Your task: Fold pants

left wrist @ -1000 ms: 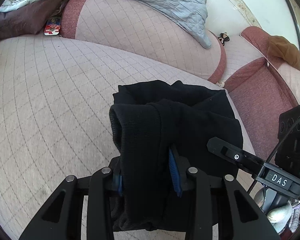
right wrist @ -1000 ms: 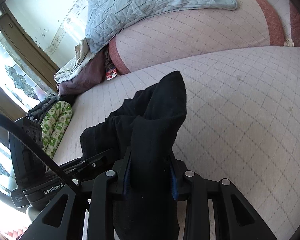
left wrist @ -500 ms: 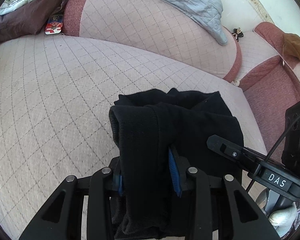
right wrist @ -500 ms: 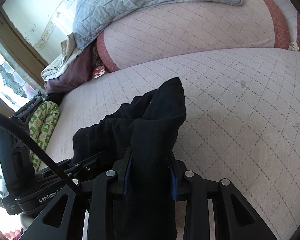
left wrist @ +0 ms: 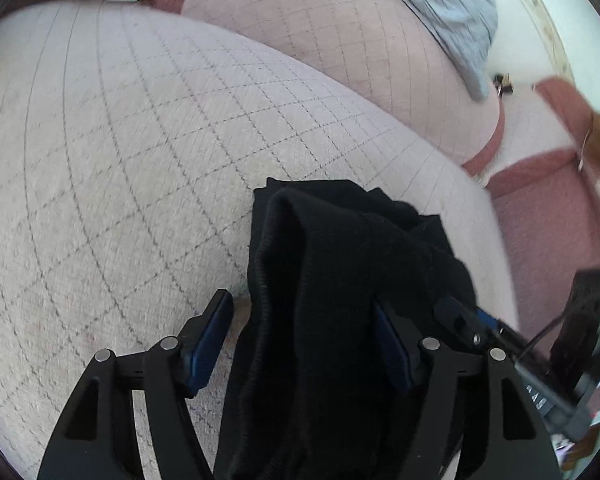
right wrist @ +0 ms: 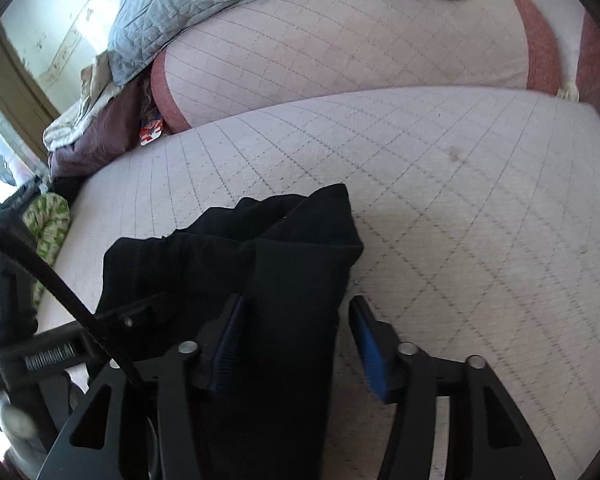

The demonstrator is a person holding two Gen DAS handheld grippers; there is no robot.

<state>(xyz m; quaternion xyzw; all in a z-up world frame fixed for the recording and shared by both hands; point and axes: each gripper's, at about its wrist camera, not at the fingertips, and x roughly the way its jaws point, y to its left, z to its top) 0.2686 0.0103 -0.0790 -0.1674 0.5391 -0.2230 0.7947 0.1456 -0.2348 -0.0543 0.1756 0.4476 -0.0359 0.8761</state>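
The black pants [left wrist: 340,300] lie bunched on the sofa cushion [left wrist: 120,160], long way running from 6 toward 12 o'clock. Both the left gripper [left wrist: 302,340] and right gripper [right wrist: 296,340] have jaws opening, letting go, the cloth loose between them.

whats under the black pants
The pants lie bunched on the quilted sofa cushion, bare all around them. Whatever sits directly beneath the pile is covered by the cloth.
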